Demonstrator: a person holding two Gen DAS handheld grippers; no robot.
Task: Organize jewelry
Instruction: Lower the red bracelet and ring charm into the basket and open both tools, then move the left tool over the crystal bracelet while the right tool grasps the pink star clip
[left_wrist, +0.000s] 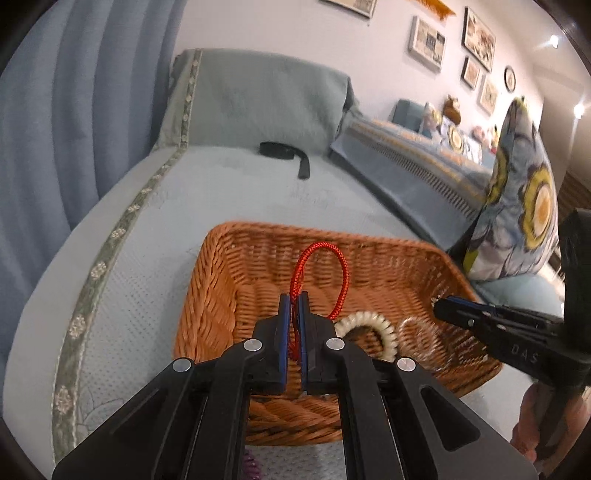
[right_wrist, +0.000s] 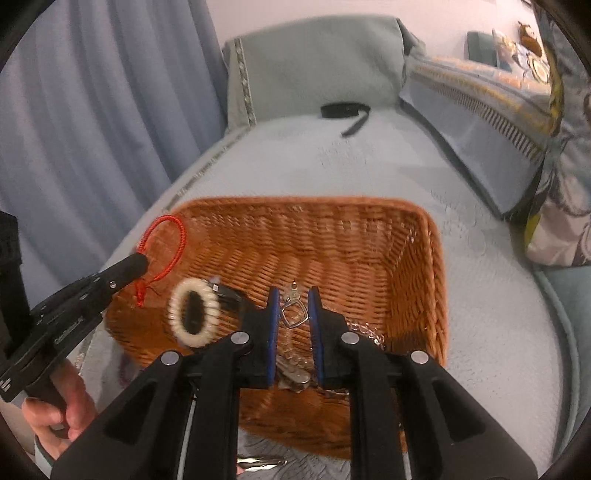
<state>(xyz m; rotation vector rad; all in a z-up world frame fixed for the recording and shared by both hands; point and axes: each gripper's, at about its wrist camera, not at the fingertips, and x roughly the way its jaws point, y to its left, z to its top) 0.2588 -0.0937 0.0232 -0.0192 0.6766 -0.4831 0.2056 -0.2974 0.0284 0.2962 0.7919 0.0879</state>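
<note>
A woven wicker basket (left_wrist: 258, 227) (right_wrist: 295, 201) sits on a pale blue sofa seat. My left gripper (left_wrist: 294, 299) (right_wrist: 138, 264) hovers over its near left part, shut on a red cord bracelet (left_wrist: 325, 266) (right_wrist: 166, 243) whose loop sticks up past the pads. My right gripper (right_wrist: 293, 295) (left_wrist: 443, 308) hangs over the basket's near middle, shut on a clear bead bracelet with a silver clasp (right_wrist: 294, 317) that dangles between the pads. A white ribbed bracelet (left_wrist: 369, 321) (right_wrist: 194, 314) lies in the basket between the two grippers. A silver chain (right_wrist: 365, 332) lies by the right finger.
A black strap (left_wrist: 284, 151) (right_wrist: 343, 110) lies at the back of the seat. A patterned cushion (left_wrist: 517, 206) stands to the right, blue curtains (right_wrist: 92, 110) to the left. A person's hand (right_wrist: 62, 402) grips the left tool's handle. Something purple (left_wrist: 251, 465) lies in front of the basket.
</note>
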